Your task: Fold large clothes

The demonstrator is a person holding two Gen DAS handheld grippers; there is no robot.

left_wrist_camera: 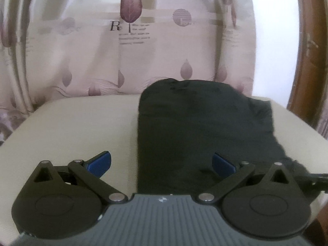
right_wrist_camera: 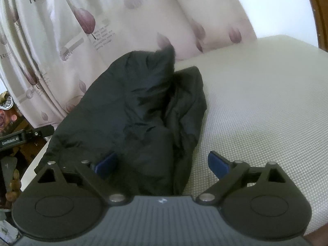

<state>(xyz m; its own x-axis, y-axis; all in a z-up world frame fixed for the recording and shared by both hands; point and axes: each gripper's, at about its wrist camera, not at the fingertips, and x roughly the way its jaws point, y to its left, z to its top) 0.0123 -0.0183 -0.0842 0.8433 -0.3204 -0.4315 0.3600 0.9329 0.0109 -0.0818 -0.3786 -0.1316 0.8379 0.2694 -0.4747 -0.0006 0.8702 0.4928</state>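
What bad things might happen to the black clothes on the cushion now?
1. The black garment lies bunched, with a rumpled flap on one side; if left unsmoothed, that lump could get folded in.
2. In the right wrist view its near corner reaches the edge of the cream cushion, so a pull that way might drag it off.
3. Both the left gripper and right gripper are open, holding nothing; a grab may catch only one layer.
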